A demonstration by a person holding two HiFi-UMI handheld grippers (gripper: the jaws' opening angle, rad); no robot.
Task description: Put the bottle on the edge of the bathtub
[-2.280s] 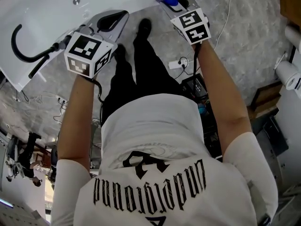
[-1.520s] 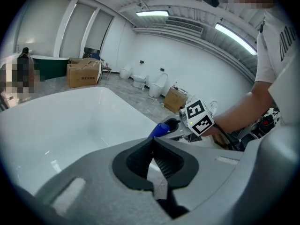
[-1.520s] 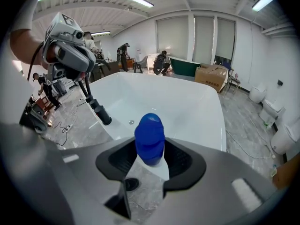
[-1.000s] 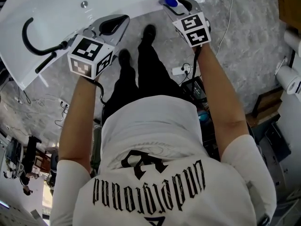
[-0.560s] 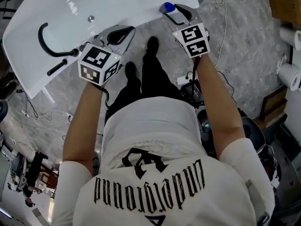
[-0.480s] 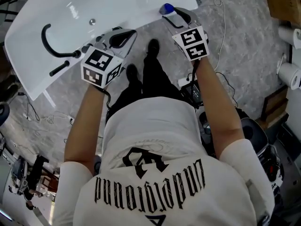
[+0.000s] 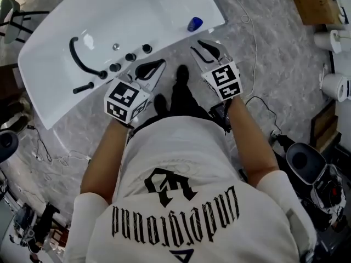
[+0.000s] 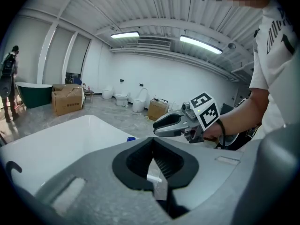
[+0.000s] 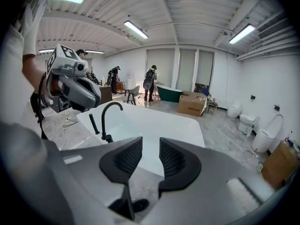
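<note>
Pulled both grippers back from the bathtub (image 7: 159,10) since a second ago. Right gripper (image 7: 197,45) no longer round the bottle (image 7: 194,24), now short of it and apart.

Nearest in the head view: white T-shirt, two bare forearms, a marker cube atop each gripper. Holding left gripper (image 7: 157,66) shut, pads pressed together along one seam in its own view, nothing between. Holding right gripper partly open: jaws just been closing in from wide, now parted by a narrow gap, nothing between, only white bathtub and floor showing through.

Between and below the two grippers, black shoes (image 7: 181,74) on grey marbled floor (image 7: 263,64).

Just ahead of left gripper's tips, a row of black knobs (image 7: 130,56) on the bathtub rim. Farther to that gripper's left, curved black faucet (image 7: 81,60).

Ahead of right gripper's tips, blue-capped bottle sitting on the near edge of the bathtub, close to its corner, touched by neither gripper. Also showing as a small blue spot past left gripper's body in the left gripper view.

Farther off in the right gripper view, beyond the bathtub: cardboard boxes (image 9: 191,103), dark green tub (image 9: 168,92), white toilets (image 9: 265,137) off to the right, several people (image 9: 151,81) standing near the far wall under strip lights.
</note>
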